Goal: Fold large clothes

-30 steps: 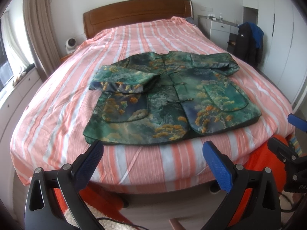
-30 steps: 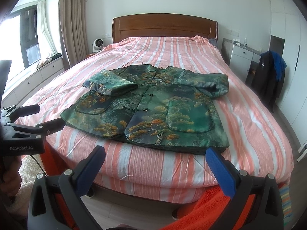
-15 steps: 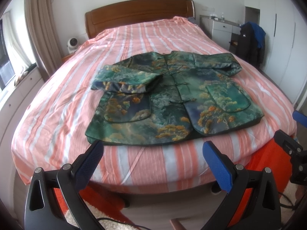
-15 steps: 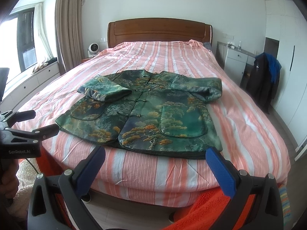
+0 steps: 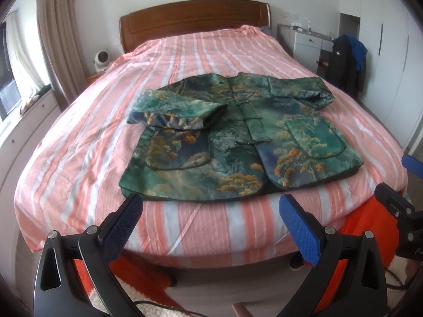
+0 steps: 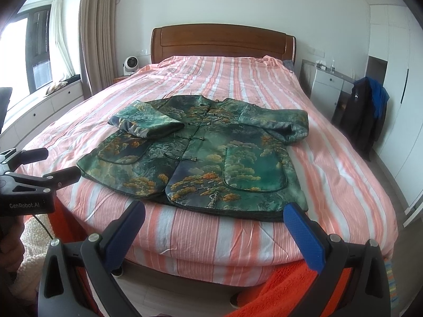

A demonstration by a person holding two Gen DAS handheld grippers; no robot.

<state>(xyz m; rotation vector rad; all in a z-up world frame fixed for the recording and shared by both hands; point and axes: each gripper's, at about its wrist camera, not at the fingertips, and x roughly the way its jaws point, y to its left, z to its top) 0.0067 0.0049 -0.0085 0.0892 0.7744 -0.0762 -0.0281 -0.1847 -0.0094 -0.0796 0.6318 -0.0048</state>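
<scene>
A green patterned jacket (image 5: 238,137) with orange tree print lies flat, front up, on the pink striped bed (image 5: 79,137); both sleeves are folded in over the chest. It also shows in the right wrist view (image 6: 201,158). My left gripper (image 5: 211,211) is open and empty, held off the foot of the bed below the jacket's hem. My right gripper (image 6: 214,219) is open and empty, also at the foot of the bed. The right gripper shows at the right edge of the left wrist view (image 5: 396,206), the left gripper at the left edge of the right wrist view (image 6: 34,169).
A wooden headboard (image 6: 222,42) stands at the far end. A white cabinet (image 6: 327,89) and a dark coat on a chair (image 6: 364,113) stand right of the bed. A small fan (image 6: 130,64) sits at the back left. An orange rug (image 6: 304,290) lies on the floor below.
Both grippers have drawn back and risen a little from the foot of the bed; the jacket looks slightly farther. The jacket has not moved.
</scene>
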